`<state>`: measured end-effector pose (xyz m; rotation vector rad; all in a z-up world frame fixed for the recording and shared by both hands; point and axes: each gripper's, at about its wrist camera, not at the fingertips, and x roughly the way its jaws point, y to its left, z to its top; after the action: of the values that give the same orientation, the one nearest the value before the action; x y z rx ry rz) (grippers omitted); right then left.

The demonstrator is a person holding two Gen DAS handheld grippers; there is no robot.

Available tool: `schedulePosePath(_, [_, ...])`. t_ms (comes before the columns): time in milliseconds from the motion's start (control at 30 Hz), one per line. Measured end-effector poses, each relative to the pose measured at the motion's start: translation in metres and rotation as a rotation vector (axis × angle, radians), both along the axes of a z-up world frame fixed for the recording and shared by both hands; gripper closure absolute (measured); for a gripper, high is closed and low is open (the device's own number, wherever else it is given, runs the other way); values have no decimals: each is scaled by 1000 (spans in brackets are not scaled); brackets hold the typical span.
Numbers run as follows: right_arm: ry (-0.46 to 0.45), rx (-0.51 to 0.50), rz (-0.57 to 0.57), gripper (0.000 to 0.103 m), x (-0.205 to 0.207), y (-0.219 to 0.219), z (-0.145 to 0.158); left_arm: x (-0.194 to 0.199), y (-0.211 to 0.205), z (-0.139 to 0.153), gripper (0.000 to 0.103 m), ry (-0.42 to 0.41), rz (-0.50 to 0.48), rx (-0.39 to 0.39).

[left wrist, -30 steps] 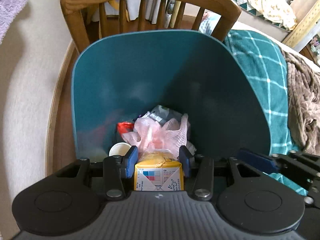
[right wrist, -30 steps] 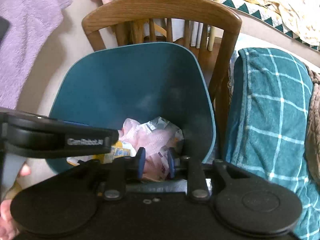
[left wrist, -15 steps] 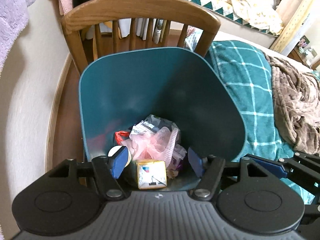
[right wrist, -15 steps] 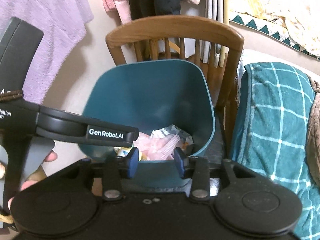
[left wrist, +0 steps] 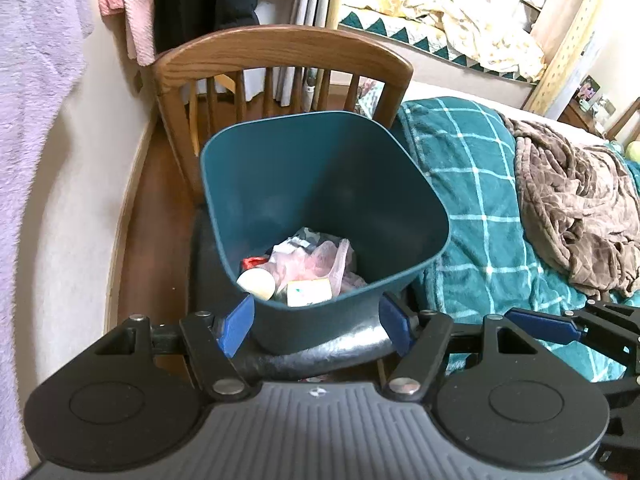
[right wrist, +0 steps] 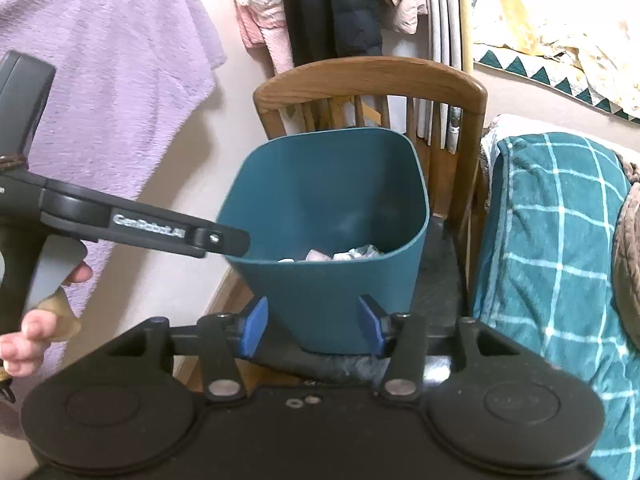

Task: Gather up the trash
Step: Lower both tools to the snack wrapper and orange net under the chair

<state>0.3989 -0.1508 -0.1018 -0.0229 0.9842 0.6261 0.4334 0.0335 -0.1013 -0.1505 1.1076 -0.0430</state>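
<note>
Both tools empty: left tool [left wrist: 316,330] spread wide, nothing between pads; right tool [right wrist: 312,324] jaws apart, just been opening further, also holding nothing. Teal bin [left wrist: 320,184] directly ahead, standing on seat of wooden chair [left wrist: 280,52]. Inside bin: yellow carton [left wrist: 310,293] on its side, white round lid [left wrist: 256,283] just left of it, pink plastic bag [left wrist: 316,258] behind. Teal checked blanket [left wrist: 472,184] right of chair.

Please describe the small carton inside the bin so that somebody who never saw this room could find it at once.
Find the wooden chair beside the bed; a teal bin stands on its seat. At the bin's bottom, nearest the camera, lies the small carton, next to a round white lid. It alone is boxy, pale yellow with print.
</note>
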Motion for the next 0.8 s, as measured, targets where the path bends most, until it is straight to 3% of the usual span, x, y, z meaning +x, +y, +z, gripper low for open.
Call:
schedulePosePath(233, [-24, 21, 5, 52, -31, -14, -1, -39, 2, 4, 35, -12, -11, 21])
schedulePosePath(367, [-25, 29, 3, 43, -47, -20, -11, -59, 6, -9, 34, -2, -2, 20])
schedulePosePath(400, [-24, 29, 3, 42, -52, -22, -16, -65, 8, -14, 30, 4, 4, 18])
schedulePosePath(567, [-14, 1, -1, 38, -71, -29, -53, -82, 11, -56, 23, 33, 22, 35])
schedulePosePath(800, [79, -23, -37, 22, -92, -37, -136, -94, 7, -152, 22, 136, 15, 3])
